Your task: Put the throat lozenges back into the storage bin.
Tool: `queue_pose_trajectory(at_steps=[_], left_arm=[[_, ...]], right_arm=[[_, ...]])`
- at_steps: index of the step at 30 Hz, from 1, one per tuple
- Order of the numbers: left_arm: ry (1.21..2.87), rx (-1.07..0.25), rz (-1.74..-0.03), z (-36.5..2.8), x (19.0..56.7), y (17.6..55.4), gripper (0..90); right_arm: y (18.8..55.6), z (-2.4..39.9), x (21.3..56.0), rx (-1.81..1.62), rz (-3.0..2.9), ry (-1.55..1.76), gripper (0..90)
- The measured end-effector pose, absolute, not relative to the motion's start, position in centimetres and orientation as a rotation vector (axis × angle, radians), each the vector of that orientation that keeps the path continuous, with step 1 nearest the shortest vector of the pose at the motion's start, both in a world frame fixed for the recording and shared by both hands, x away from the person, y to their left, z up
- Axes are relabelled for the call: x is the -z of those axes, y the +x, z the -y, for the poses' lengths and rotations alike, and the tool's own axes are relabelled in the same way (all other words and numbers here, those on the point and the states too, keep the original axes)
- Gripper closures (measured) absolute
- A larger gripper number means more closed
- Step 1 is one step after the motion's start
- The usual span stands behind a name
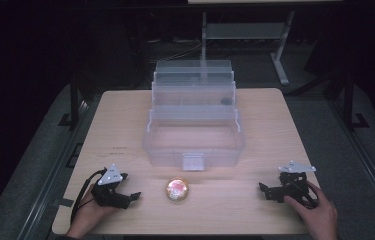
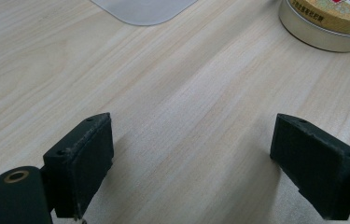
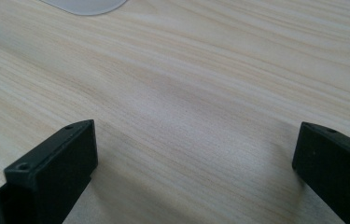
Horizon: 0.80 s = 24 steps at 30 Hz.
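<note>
while both grippers rest low on the table (image 1: pixel 125 125) near the person's edge, nothing is held: the left gripper (image 1: pixel 134 196) has its jaws spread wide over bare wood, and the right gripper (image 1: pixel 263 189) is likewise agape with nothing between its jaws. between them, a little nearer the left one, lies the tin (image 1: pixel 177 190), round and flat, lid up, just in front of the box (image 1: pixel 193 145); in the left gripper view it sits ahead and off to one side (image 2: pixel 331 23). farther back the clear box stands open, its tiers stepped up and away. this looks like the start, before any reach. next, i judge, the left gripper must swing toward the tin, straddle its rim squarely and close, since the low smooth wall could slip
</note>
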<state>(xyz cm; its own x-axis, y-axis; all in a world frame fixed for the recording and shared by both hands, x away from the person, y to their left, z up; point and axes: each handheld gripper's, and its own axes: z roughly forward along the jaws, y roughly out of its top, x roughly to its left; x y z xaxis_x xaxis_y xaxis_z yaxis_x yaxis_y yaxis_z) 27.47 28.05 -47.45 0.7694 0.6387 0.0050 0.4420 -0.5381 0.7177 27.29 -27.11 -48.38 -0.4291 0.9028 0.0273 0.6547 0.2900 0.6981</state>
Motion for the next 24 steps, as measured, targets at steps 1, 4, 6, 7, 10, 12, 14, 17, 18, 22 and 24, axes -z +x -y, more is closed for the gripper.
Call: queue_pose_trajectory(at_steps=[1, 4, 6, 7, 10, 12, 14, 17, 18, 22, 24], left_arm=[[2.229, -0.345, -0.802, -28.06, 47.45, 27.47, 12.3], [2.228, -0.345, -0.802, -28.06, 47.45, 27.47, 12.3], [2.229, -0.345, -0.8, -28.07, 47.44, 27.48, 12.4], [2.229, -0.345, -0.8, -28.07, 47.44, 27.48, 12.5], [2.234, -0.341, -0.802, -28.05, 47.38, 27.5, 12.7], [2.235, -0.34, -0.806, -28.02, 47.35, 27.51, 12.7], [2.246, -0.332, -0.809, -28.03, 47.23, 27.59, 13.0], [2.254, -0.329, -0.812, -27.99, 47.15, 27.62, 13.0], [2.261, -0.327, -0.815, -27.96, 47.09, 27.64, 13.0], [2.264, -0.312, -0.825, -27.91, 46.95, 27.7, 13.3], [2.263, -0.304, -0.829, -27.92, 46.91, 27.72, 13.4]], right_arm=[[27.29, 27.11, 48.38, -0.914, -2.192, 1.402, 0.0], [27.3, 27.1, 48.37, -0.915, -2.193, 1.401, 0.0], [27.3, 27.09, 48.37, -0.915, -2.194, 1.402, 0.0], [27.3, 27.09, 48.37, -0.915, -2.194, 1.402, 0.0], [27.3, 27.09, 48.37, -0.915, -2.194, 1.402, 0.0], [27.3, 27.09, 48.37, -0.915, -2.193, 1.402, 0.0], [27.3, 27.1, 48.37, -0.916, -2.194, 1.4, 0.0], [27.3, 27.1, 48.37, -0.916, -2.194, 1.4, 0.0], [27.3, 27.09, 48.37, -0.915, -2.193, 1.402, 0.0], [27.3, 27.09, 48.37, -0.915, -2.194, 1.402, 0.0], [27.3, 27.09, 48.37, -0.915, -2.193, 1.402, 0.0]])
